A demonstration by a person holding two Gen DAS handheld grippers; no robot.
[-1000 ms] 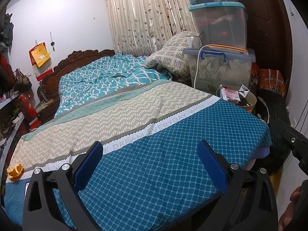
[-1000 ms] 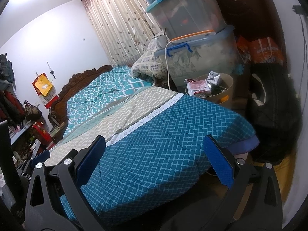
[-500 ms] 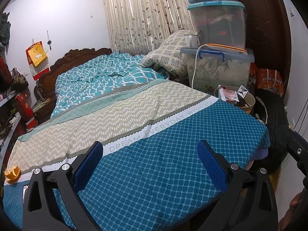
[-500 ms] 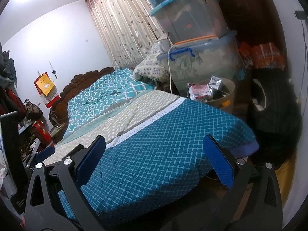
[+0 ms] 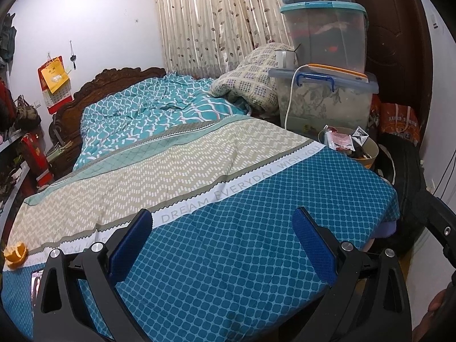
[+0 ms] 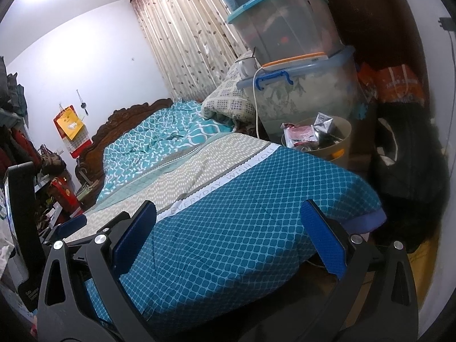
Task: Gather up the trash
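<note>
An orange peel (image 5: 15, 255) lies on the bed's quilt (image 5: 233, 228) at the far left edge of the left wrist view. A beige trash bin (image 5: 370, 149) holding wrappers stands on the floor beyond the bed's right side; the right wrist view shows the trash bin (image 6: 343, 142) too. My left gripper (image 5: 221, 239) hovers open over the blue part of the quilt, nothing between its fingers. My right gripper (image 6: 228, 235) is open as well, above the bed's foot corner, holding nothing.
Stacked clear storage boxes (image 5: 327, 65) with a mug (image 5: 282, 58) and a white cable stand behind the bin. A black bag (image 6: 410, 168) and an orange bag (image 6: 399, 84) sit by the brown door. Shelves with clutter (image 5: 17, 148) line the left wall. A phone (image 5: 35, 283) lies near the peel.
Both views have shifted slightly; the left one turned a little right, so the peel slid toward the left edge. Both grippers stay open and empty.
</note>
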